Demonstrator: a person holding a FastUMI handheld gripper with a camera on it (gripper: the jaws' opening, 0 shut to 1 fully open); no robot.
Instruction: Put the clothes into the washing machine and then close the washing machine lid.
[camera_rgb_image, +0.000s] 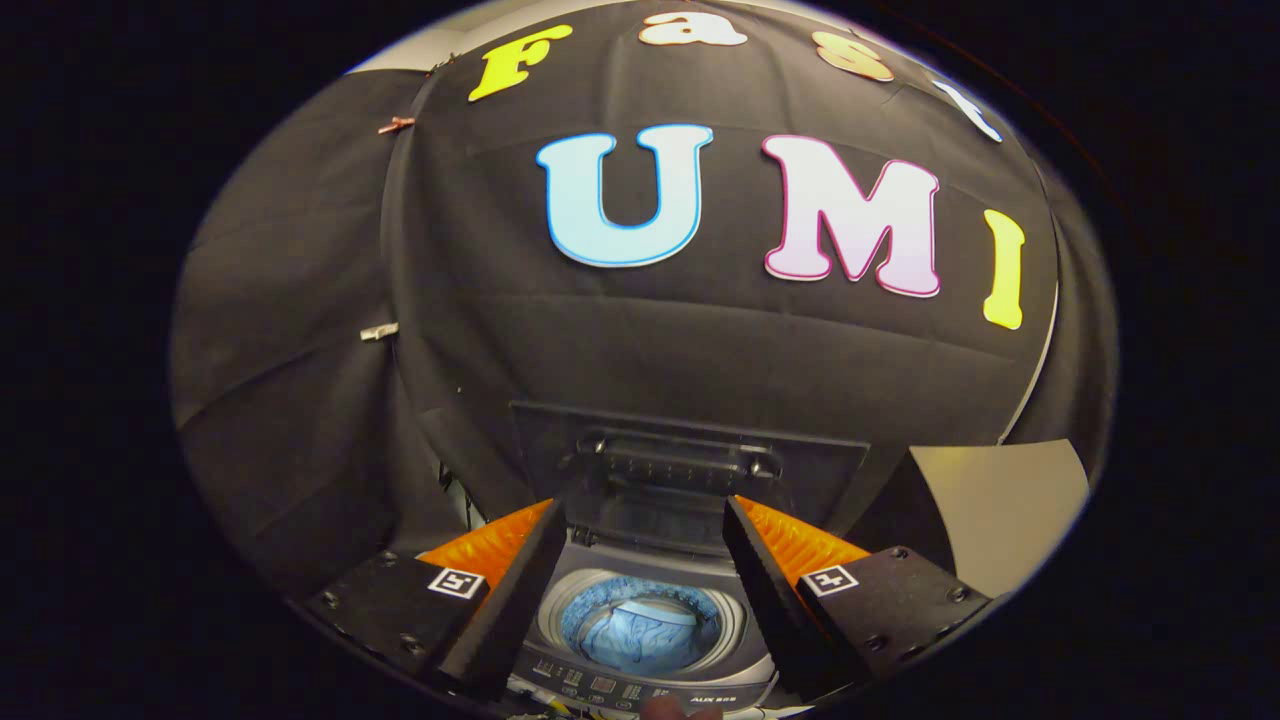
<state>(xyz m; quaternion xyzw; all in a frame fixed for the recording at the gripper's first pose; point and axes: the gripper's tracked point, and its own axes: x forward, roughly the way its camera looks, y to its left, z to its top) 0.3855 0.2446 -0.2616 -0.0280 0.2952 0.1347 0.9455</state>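
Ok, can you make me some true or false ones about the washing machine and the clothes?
1. The blue clothes are inside the washing machine drum. True.
2. The washing machine lid is closed. False: it stands open, upright behind the drum.
3. The tool is squeezing the clothes. False: its fingers are spread apart above the machine, holding nothing.
4. The drum shows between the tool's two fingers. True.

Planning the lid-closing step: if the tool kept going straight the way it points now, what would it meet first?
Most likely the raised lid of the washing machine, standing upright just beyond the open tool. The blue clothes lie lower, in the drum between the fingers. Depth is hard to judge in this view.
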